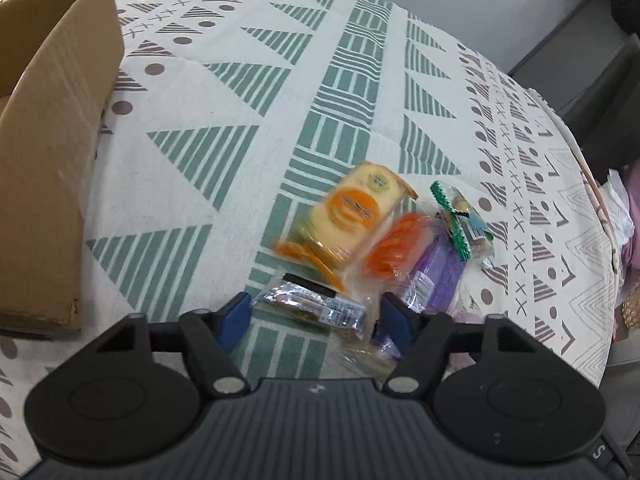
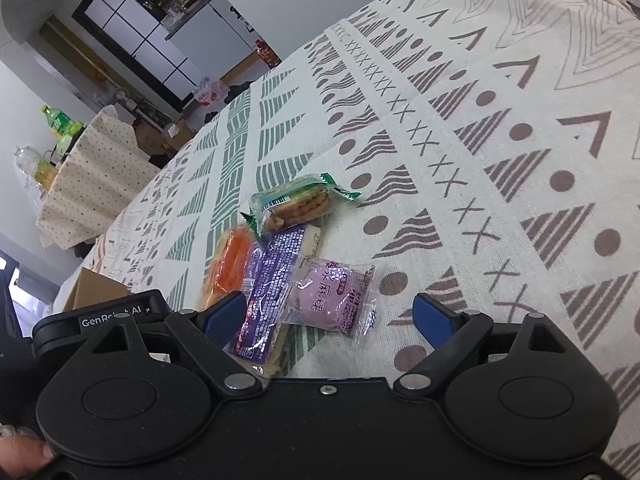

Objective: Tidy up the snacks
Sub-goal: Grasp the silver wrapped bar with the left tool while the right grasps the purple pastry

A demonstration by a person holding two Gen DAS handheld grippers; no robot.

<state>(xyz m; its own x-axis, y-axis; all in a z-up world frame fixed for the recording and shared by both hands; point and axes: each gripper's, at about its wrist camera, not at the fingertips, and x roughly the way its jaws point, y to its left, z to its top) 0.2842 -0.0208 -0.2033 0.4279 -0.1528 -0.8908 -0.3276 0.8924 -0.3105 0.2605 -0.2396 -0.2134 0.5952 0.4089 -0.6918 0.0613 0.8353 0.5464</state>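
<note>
Yellow-orange snack packet [image 1: 352, 216] motion-blurred, cardboard box [image 1: 52, 160] cut off at left edge

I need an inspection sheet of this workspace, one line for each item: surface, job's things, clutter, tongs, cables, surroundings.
Surface: patterned tablecloth, cream with green and brown shapes.
Job's things: cardboard box at the left; snack packets in one loose pile: yellow-orange pack, green-edged biscuit pack, dark purple wrapper, pale purple round sweet, clear dark-ended packet.
Clutter: nothing seen on the cloth besides the snacks and box.
Tongs: left tongs open, clear packet between the tips, pads not pressing; right tongs open wide over the purple packs.
Cables: nothing seen.
Surroundings: dotted cloth on a second table with green bottles; dark shelving behind.
</note>
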